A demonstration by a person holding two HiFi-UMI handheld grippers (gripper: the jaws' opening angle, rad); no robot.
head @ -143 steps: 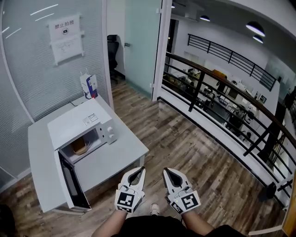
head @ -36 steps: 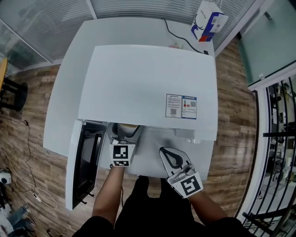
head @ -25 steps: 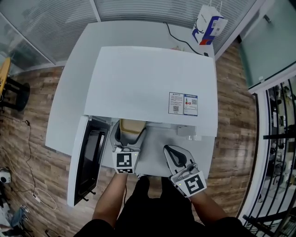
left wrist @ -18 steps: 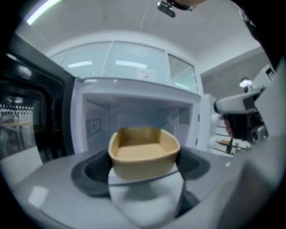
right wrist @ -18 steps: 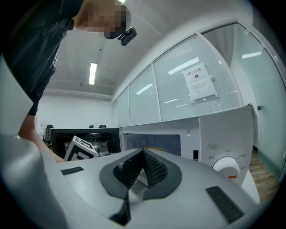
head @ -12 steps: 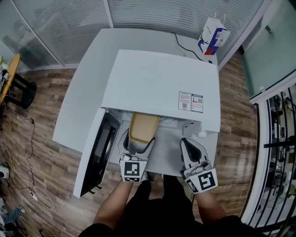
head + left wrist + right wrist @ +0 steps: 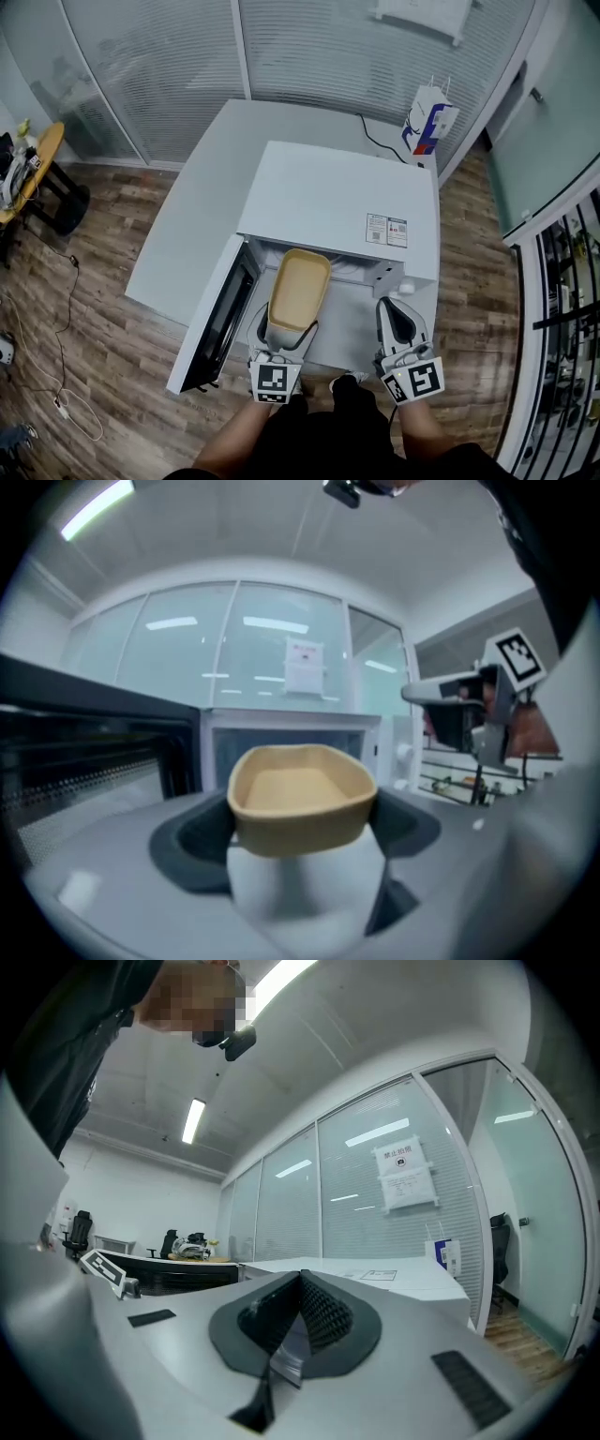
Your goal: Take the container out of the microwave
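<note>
Since half a second earlier, the tan container (image 7: 298, 289) had come further out of the microwave (image 7: 347, 211). In the head view nearly its whole length now showed in front of the cabinet's top edge, where before only part of it had cleared the opening.

The left tongs (image 7: 285, 326) stood spread wide around the container's near end, pads pressed on both sides. They held it roughly level with its open top up. The left gripper view showed nothing lying inside it, and the oven cavity stood behind it. The right tongs (image 7: 401, 321) were pressed together on nothing, held in the air in front of the control-panel side.

The microwave door (image 7: 218, 319) hung open to the left, above the white desk (image 7: 192, 220).

By this look, the pulling-out was almost done, as the container seemed free of the cavity or very nearly so. What remained was probably to draw it fully clear and perhaps set it down, possibly on the bare desk in front. Closing the door was not part of the task.
</note>
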